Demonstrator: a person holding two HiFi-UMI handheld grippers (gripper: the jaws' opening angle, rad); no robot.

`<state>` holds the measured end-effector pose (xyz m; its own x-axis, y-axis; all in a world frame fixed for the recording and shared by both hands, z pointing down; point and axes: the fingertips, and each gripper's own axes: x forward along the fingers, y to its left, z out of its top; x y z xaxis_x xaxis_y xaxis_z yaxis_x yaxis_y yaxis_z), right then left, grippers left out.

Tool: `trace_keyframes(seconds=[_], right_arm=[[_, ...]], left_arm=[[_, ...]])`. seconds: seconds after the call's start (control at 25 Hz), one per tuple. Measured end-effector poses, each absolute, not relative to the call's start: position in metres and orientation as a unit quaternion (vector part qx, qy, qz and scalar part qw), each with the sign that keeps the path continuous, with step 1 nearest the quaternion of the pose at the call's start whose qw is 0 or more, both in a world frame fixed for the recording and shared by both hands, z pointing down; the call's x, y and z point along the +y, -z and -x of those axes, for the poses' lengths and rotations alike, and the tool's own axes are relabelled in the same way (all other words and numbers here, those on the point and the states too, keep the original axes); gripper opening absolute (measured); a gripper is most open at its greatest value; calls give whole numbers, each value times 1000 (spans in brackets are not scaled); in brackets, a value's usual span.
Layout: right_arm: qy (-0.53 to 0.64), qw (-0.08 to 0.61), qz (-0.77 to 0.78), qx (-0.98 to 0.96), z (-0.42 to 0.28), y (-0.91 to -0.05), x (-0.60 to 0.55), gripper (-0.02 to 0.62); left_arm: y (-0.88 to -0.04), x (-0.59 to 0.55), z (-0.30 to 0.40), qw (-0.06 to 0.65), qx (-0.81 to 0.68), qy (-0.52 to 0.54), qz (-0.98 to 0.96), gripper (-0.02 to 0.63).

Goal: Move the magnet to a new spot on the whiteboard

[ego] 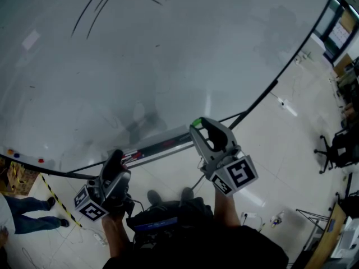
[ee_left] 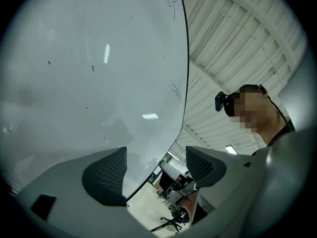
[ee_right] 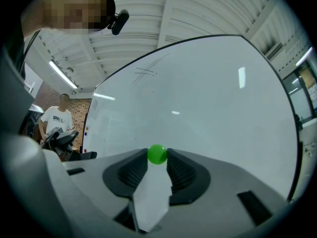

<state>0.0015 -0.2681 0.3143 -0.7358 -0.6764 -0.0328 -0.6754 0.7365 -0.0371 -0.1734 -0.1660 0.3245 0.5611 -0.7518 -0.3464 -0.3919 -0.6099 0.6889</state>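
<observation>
- The right gripper (ee_right: 157,158) is closed on the green magnet (ee_right: 157,154); the magnet is clamped between the two jaw tips, with its round top protruding above them.
- In the head view, the magnet is held before the lower part of the whiteboard (ego: 168,55), just above the marker tray (ego: 160,146). Contact between magnet and board surface cannot be determined from any view.
- The left gripper (ee_left: 155,170) is held with its jaws wide apart; nothing is gripped between them. Through the gap, the board's edge and the other gripper are seen.
- In the head view, the left gripper is positioned lower and to the left, below the tray and apart from the board.
- Faint dark pen strokes (ego: 106,1) are marked near the top of the board.
- Small coloured magnets (ego: 12,152) are located at the board's lower left edge.
- A bystander (ee_right: 58,117) in a white shirt is seen beyond the board's left edge.
</observation>
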Motion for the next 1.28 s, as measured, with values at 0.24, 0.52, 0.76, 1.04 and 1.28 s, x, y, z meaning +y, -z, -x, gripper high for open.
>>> trace_keyframes(seconds=[0.24,0.52,0.76,1.04,1.28], right_arm=[[8,17,367,930,1,-316,-270,146],[-54,-73,429,899,25,-346,-307,146],[-83,-79,468,876,39,-347,-327,147],[-83,-70,488,866,46,-348,-336,147],[-72,-80,503,858,47,-357,-343,150]], left_arm=[[-323,-164,175,278,-344,323,-837,373],[-321,-161,178,276,-345,322,-837,373],[-317,-156,190,267,-355,325,-835,373],[-317,-153,200,261,-361,326,-834,373],[-317,-154,201,259,-357,324,-837,373]])
